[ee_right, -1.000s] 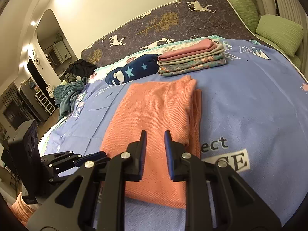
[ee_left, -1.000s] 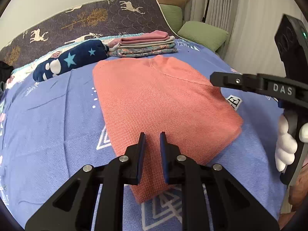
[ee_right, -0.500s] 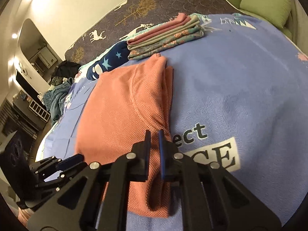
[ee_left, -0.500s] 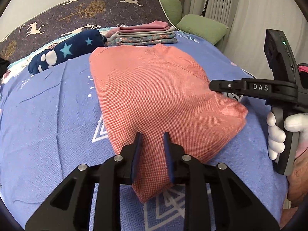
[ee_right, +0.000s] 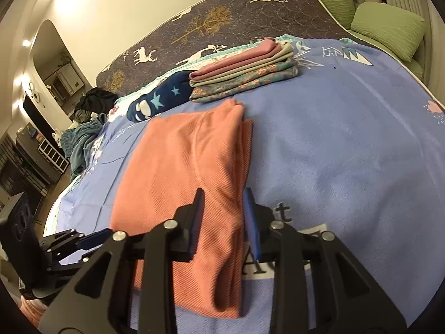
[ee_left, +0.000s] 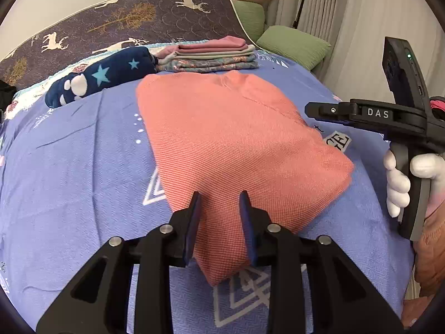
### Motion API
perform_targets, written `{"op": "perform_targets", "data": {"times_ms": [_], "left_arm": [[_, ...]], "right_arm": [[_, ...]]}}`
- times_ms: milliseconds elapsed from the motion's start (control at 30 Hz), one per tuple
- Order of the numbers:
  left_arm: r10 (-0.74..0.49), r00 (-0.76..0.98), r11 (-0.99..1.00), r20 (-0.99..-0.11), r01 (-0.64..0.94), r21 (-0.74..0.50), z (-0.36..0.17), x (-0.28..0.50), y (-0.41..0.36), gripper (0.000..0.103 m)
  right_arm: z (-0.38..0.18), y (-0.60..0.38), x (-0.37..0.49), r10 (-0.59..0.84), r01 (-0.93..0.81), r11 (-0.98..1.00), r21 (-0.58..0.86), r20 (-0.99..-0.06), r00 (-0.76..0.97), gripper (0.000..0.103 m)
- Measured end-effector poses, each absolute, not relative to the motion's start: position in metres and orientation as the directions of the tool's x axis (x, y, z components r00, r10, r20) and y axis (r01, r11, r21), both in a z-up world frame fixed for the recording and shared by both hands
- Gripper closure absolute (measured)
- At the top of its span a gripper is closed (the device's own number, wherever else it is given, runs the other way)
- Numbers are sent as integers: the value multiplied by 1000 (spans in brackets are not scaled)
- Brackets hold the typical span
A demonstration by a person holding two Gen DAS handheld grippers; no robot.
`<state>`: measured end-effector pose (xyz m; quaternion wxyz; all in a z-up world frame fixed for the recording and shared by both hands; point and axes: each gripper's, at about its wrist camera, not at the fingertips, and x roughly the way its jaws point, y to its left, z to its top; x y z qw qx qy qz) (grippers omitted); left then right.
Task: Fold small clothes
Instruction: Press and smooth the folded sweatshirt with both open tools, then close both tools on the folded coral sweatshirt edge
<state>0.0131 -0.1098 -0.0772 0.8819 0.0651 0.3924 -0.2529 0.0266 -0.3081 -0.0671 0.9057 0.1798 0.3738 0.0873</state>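
A salmon-orange knit garment (ee_left: 228, 139) lies folded lengthwise on the blue bedspread (ee_left: 69, 167); it also shows in the right wrist view (ee_right: 180, 172). My left gripper (ee_left: 219, 203) is open, its jaws straddling the garment's near left corner. My right gripper (ee_right: 224, 203) is open over the garment's near right edge. The right gripper also shows in the left wrist view (ee_left: 319, 110), held in a white-gloved hand. The left gripper shows in the right wrist view (ee_right: 91, 236).
A stack of folded clothes (ee_left: 211, 55) and a navy star-patterned bundle (ee_left: 103, 78) lie at the bed's far end by the deer-print headboard (ee_left: 125, 19). Green pillows (ee_left: 292, 44) sit far right. Crumpled dark clothes (ee_right: 83, 136) lie at the left.
Both grippers have opened wider. The right gripper, nearly shut low at the garment's right edge half a second ago, has lifted and spread. The garment lies flat.
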Motion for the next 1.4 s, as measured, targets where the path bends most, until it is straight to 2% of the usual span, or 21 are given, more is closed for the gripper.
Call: {"op": "perform_targets", "data": {"times_ms": [100,267,433,667,800,933,1033,1200,1333,1400], "left_arm": [[-391,574,868,-720,489,-81,-74,15,-107,67],[-379,576,877,-724,474,-82,-75,19,-103,66],[-399,563,879,-723,459,-128,-77,26,-96,65],[-433,508,882,-745,411,-232,-86,51,-80,64],[-464,474,869,-748,408,-280,-93,61,-79,54],[-480,469,860,-742,418,-292,-98,62,-79,50],[-494,466,854,-734,419,-309,-99,61,-77,49],[-509,455,846,-731,421,-328,-98,65,-75,49],[-516,459,841,-723,434,-324,-91,72,-74,49],[-524,466,838,-713,433,-333,-85,79,-71,49]], "right_arm": [[-67,-311,29,288,-20,922,387,-649,704,63],[-69,-313,33,289,-25,925,379,-657,696,62],[-72,-313,49,305,-36,925,377,-685,662,50],[-74,-312,72,344,-54,912,406,-690,637,49],[-80,-314,90,374,-57,899,434,-696,612,49],[-95,-318,115,371,-80,907,414,-695,615,51],[-106,-330,119,420,-70,870,487,-661,623,53],[-97,-320,111,369,-69,902,425,-680,633,53],[-88,-314,98,422,-107,883,457,-673,607,51],[-84,-310,89,406,-123,898,423,-687,603,50]]}}
